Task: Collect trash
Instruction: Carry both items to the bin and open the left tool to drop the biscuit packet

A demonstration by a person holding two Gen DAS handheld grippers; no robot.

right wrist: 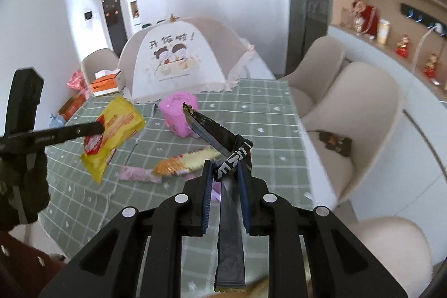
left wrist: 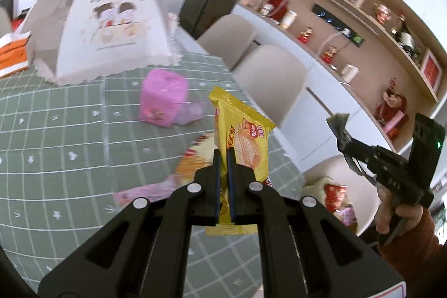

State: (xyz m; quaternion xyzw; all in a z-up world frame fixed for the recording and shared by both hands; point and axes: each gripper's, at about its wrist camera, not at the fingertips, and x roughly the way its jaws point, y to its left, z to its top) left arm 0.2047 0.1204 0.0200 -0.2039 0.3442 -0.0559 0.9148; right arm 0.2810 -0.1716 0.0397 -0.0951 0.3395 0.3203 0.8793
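My left gripper [left wrist: 223, 155] is shut on a yellow biscuit wrapper [left wrist: 243, 136] and holds it above the green checked table [left wrist: 56, 144]; the same wrapper [right wrist: 111, 133] shows at left in the right wrist view. My right gripper [right wrist: 225, 169] is shut on a long black wrapper [right wrist: 212, 133], also lifted; it shows at the right of the left wrist view [left wrist: 342, 130]. On the table lie an orange-and-cream wrapper [right wrist: 184, 162], a pink wrapper [right wrist: 139, 174] and a pink tissue pack [right wrist: 178, 113].
A dome-shaped mesh food cover [right wrist: 181, 60] stands at the table's far end with an orange box [right wrist: 104, 84] beside it. Beige chairs [right wrist: 349, 116] line the right side. A dark wrapper [right wrist: 335, 143] lies on one seat. Shelves with ornaments [left wrist: 363, 32] fill the right wall.
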